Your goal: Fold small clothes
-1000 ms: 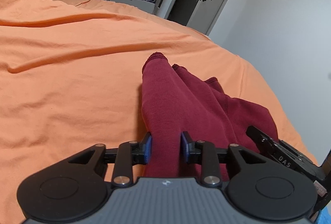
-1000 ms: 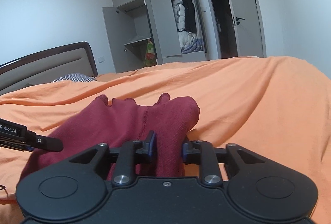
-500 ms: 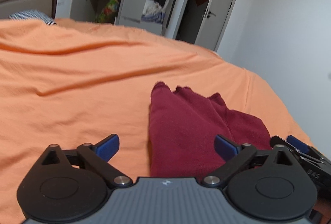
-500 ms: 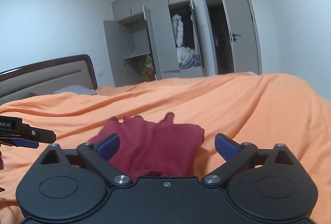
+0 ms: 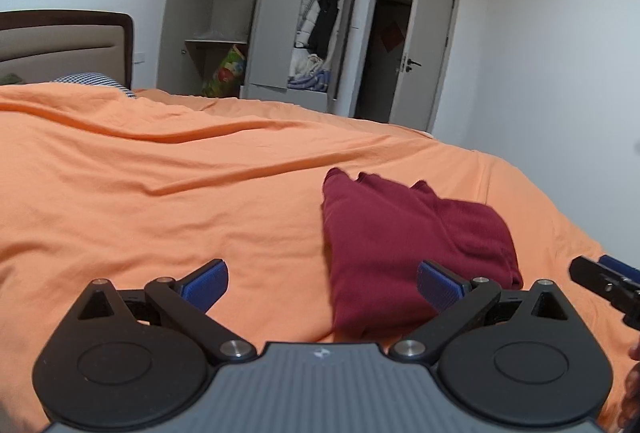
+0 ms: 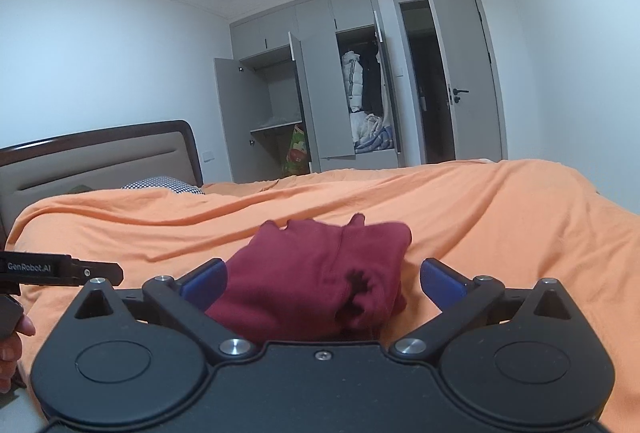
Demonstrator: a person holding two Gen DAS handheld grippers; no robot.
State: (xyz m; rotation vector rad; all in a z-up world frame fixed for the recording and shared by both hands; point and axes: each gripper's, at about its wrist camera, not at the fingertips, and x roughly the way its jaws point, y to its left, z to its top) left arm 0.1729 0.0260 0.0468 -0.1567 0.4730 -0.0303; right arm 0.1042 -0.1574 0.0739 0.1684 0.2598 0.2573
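A dark red garment [image 5: 404, 245] lies folded in a thick bundle on the orange bedspread [image 5: 160, 193]. My left gripper [image 5: 324, 285] is open just short of the bundle's near left edge, its blue pads wide apart and holding nothing. In the right wrist view the same red garment [image 6: 320, 273] sits between and beyond the pads of my right gripper [image 6: 322, 281], which is open and not touching it. The right gripper's tip [image 5: 600, 281] shows at the right edge of the left wrist view. The left gripper's finger [image 6: 64, 269] shows at the left of the right wrist view.
The orange bedspread [image 6: 500, 217] covers the whole bed, with long creases at the far left. A headboard [image 6: 100, 157] and a checked pillow [image 6: 164, 185] lie at the far left. Open grey wardrobes [image 5: 280, 33] and a door [image 5: 424, 45] stand beyond the bed.
Both grippers were shut on the red garment one second ago; both have opened, let it go and drawn back and up. The garment now rests on the bed.
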